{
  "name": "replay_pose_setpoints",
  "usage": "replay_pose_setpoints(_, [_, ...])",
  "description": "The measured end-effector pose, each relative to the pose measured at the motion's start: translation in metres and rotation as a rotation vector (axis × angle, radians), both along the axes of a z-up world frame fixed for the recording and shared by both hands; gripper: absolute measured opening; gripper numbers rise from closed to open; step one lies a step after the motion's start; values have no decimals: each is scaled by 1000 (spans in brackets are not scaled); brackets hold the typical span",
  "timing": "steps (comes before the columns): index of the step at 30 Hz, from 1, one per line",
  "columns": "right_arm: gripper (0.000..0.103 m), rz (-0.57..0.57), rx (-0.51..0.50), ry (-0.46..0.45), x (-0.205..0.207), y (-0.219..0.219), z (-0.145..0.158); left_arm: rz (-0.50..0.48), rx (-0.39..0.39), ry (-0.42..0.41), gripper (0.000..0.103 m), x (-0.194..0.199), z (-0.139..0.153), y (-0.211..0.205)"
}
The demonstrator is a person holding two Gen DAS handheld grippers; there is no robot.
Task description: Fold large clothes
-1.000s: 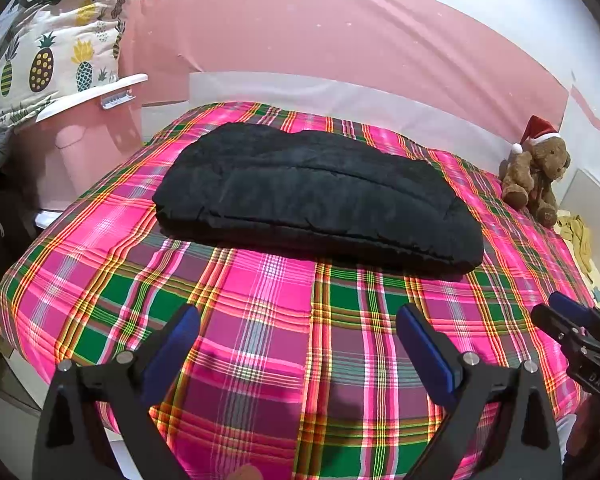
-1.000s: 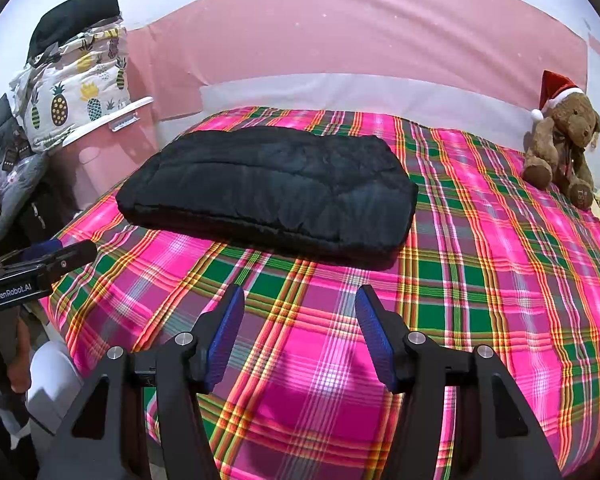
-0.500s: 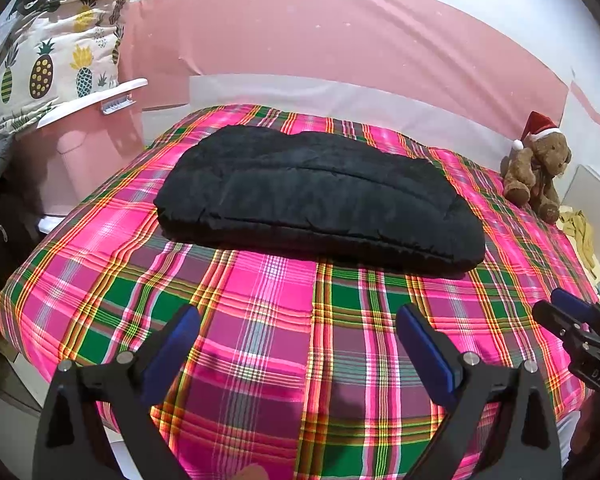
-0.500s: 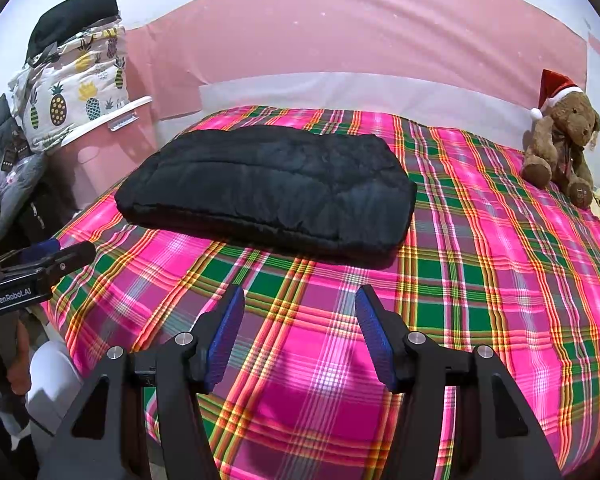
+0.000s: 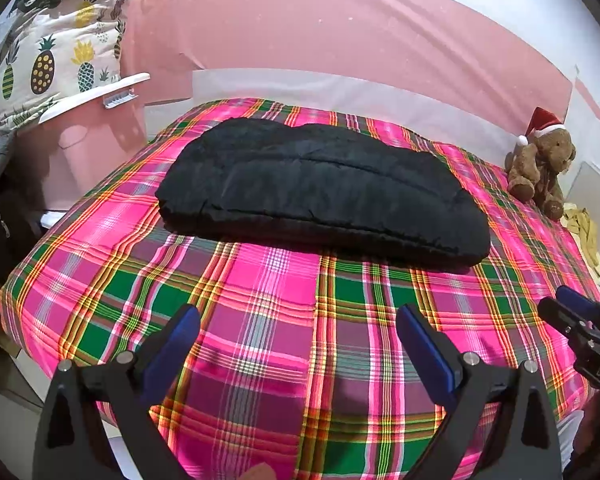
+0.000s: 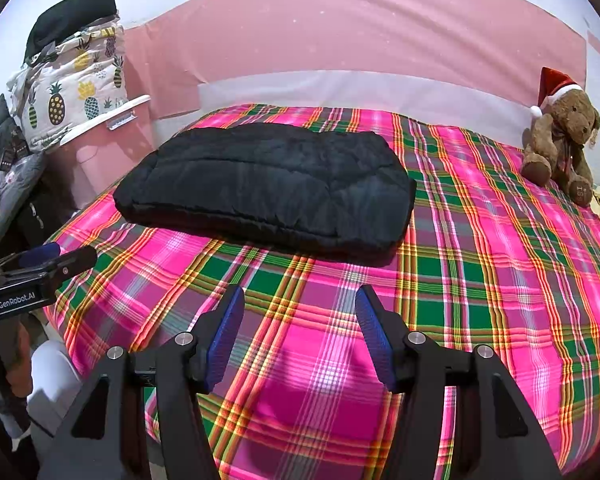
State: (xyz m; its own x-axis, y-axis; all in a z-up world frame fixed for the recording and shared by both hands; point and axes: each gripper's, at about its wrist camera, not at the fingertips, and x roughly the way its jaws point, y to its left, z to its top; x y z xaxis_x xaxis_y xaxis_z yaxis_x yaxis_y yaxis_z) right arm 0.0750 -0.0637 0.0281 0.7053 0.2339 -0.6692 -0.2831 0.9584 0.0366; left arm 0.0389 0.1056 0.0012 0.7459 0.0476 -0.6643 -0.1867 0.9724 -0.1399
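A black padded jacket (image 5: 320,188) (image 6: 268,188) lies folded into a thick flat bundle on the pink and green plaid bed (image 5: 268,320) (image 6: 480,264). My left gripper (image 5: 298,320) hovers over the bed's near edge, well short of the jacket, open with nothing between its blue pads. My right gripper (image 6: 300,312) is likewise open and empty above the near part of the bed. In each wrist view the other gripper shows at the frame's side: the right one (image 5: 576,316) and the left one (image 6: 40,264).
A brown teddy bear (image 5: 540,168) (image 6: 560,140) in a red hat sits at the bed's far right corner. At the left stands a pink bin (image 5: 84,140) with a pineapple-print bundle (image 5: 56,64) on top. A pink and white wall panel (image 6: 360,40) runs behind the bed.
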Motion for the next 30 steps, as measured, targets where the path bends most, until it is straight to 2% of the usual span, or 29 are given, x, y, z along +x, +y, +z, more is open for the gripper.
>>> replay_pose_setpoints(30, [58, -3, 2, 4, -1, -3, -3, 25, 33, 4, 100, -1, 0, -4])
